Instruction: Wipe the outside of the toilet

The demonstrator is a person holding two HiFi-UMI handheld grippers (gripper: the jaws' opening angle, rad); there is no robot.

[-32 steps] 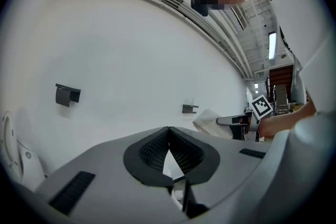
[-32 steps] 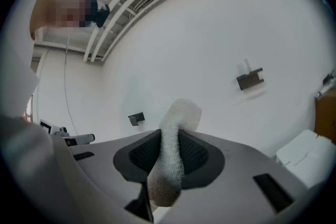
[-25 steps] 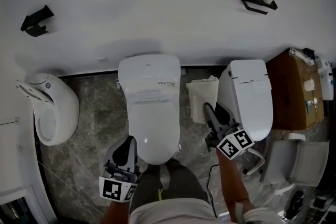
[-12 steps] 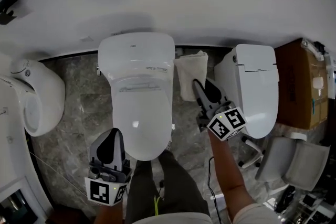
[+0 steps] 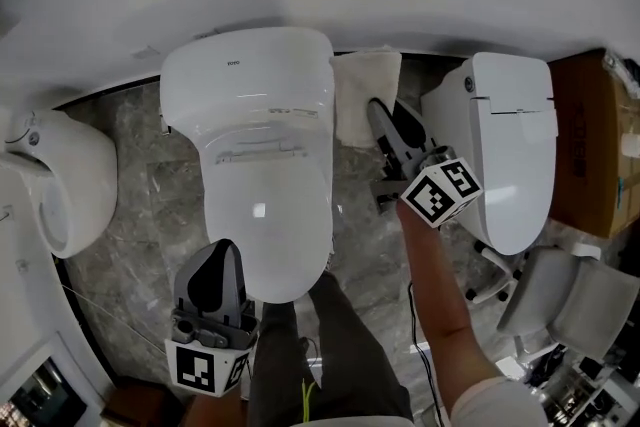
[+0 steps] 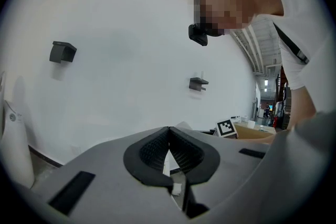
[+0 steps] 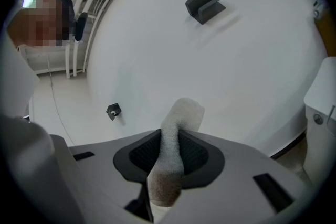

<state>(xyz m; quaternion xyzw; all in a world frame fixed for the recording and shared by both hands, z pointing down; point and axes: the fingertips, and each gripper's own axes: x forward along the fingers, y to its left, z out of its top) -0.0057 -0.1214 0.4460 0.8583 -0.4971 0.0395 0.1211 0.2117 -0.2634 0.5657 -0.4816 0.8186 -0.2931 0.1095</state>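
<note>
Head view: my right gripper (image 5: 383,118) is clamped on the white cloth (image 5: 360,90), just right of the toilet (image 5: 262,175), beside its tank and near the wall. My left gripper (image 5: 217,260) is at the bowl's front left, jaws pressed together, nothing between them. The print on the tank and lid is too small to read.

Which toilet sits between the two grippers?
The middle toilet: left gripper at its front-left, right gripper with the cloth on its right. The left toilet and right toilet lie outside them.
</note>
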